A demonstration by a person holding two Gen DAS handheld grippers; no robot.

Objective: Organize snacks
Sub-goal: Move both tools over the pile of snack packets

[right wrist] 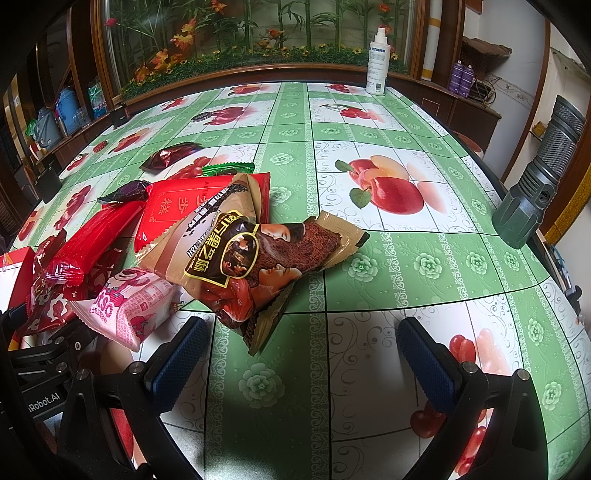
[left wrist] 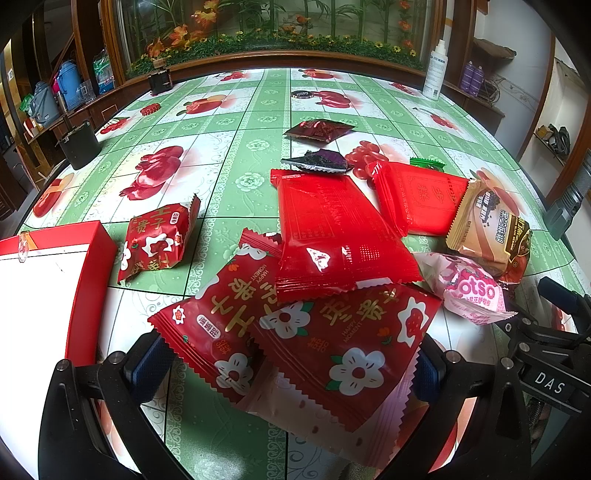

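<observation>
1. In the left wrist view we see our left gripper [left wrist: 291,365] spread wide, its blue pads on either side of two overlapping red flower-print snack packs [left wrist: 295,332] that lie on the table directly ahead of it; whether the pads touch the packs we cannot tell.
2. Only this view shows the red-and-white box [left wrist: 55,280] to the gripper's left and a small red flower-print pack [left wrist: 157,238] just beyond it.
3. Farther ahead lie a long plain red pack [left wrist: 332,229], a square red pack [left wrist: 421,199], a purple packet [left wrist: 317,162] and a dark red packet [left wrist: 319,129].
4. In the right wrist view our right gripper [right wrist: 303,354] is wide apart and holds nothing, hovering over bare cloth.
5. Just ahead and slightly left of it lies a brown sesame snack pack [right wrist: 255,258], resting partly on the square red pack; a pink Otso pack [right wrist: 129,306] sits to its left.
6. Only this view shows a dark flashlight [right wrist: 535,184] standing at the table's far right edge.
7. The table wears a green-and-white fruit-print cloth [right wrist: 406,266].
8. Beyond it stand a white spray bottle [right wrist: 377,62], a wood-framed glass panel [left wrist: 280,26] with artificial plants and flowers, and shelves to each side.
</observation>
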